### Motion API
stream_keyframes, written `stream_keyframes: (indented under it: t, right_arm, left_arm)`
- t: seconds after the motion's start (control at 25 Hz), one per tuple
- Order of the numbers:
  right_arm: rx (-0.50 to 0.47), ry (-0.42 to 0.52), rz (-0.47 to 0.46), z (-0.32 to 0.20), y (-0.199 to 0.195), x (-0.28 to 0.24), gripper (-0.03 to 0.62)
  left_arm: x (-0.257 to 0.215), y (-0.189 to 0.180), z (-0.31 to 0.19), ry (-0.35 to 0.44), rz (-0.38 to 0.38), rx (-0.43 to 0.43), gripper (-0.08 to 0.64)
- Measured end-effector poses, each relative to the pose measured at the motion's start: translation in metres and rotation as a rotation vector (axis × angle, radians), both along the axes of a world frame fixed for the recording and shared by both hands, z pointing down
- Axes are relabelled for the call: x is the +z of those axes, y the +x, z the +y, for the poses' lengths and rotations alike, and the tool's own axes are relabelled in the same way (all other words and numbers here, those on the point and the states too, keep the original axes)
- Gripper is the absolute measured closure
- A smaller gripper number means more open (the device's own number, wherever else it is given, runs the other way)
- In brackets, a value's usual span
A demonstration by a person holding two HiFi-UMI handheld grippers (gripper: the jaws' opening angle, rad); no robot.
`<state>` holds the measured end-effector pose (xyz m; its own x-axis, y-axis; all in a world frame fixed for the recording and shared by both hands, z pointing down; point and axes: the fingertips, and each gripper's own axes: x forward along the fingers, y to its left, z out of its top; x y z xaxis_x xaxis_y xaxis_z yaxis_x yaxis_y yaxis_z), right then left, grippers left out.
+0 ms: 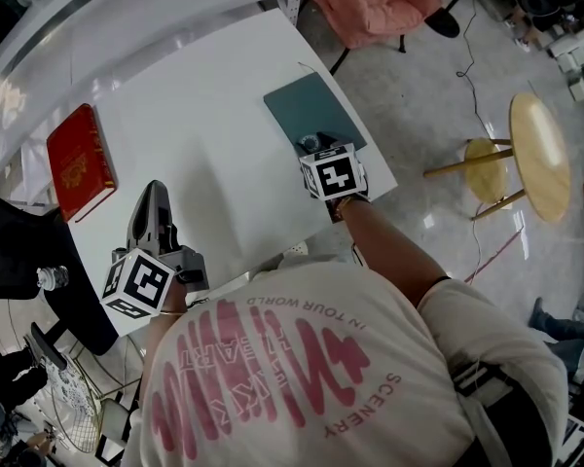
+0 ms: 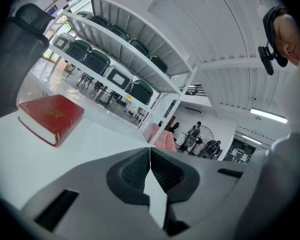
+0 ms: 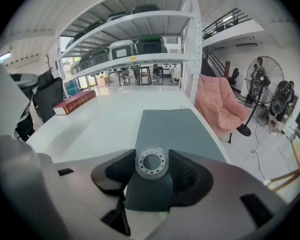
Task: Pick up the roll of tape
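My right claw (image 3: 151, 160) is closed around the roll of tape (image 3: 151, 163), one dark ribbed pad pressed to each side of it. The roll is a small, flat, pale grey ring with a circle of tiny dots round its hollow core. It lies flat at the near end of a thin mat (image 3: 170, 129), a smooth, matte, grey-green rectangle. The mat lies near the right-hand corner of the worktop (image 1: 204, 134), which is plain, white and faintly glossy. From the head view the roll is mostly hidden behind my right claw's marker cube, with only a dark rounded bit showing on the mat's near edge.

My left claw (image 2: 150, 156) is closed with nothing in it. Its textured black pads meet at the tips, and a narrow wedge of white worktop shows below them. It hangs low over the near left part of the worktop, well apart from the mat. Beyond it lies a thick red hardcover book (image 2: 52, 114), flat, with gold stamping on its cover and pale page edges.
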<state>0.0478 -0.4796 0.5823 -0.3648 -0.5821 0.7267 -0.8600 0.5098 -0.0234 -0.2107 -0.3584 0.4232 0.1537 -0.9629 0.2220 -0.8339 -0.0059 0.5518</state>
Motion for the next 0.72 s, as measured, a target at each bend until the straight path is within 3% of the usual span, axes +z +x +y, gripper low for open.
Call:
stream_keyframes:
  t: [0.72]
  right_arm:
    - [0.014,-0.005,-0.025,-0.0007,0.0001,-0.0012,0.373]
  left_arm:
    - [0.0037,-0.0013,0.0001,-0.008,0.001,-0.013,0.535]
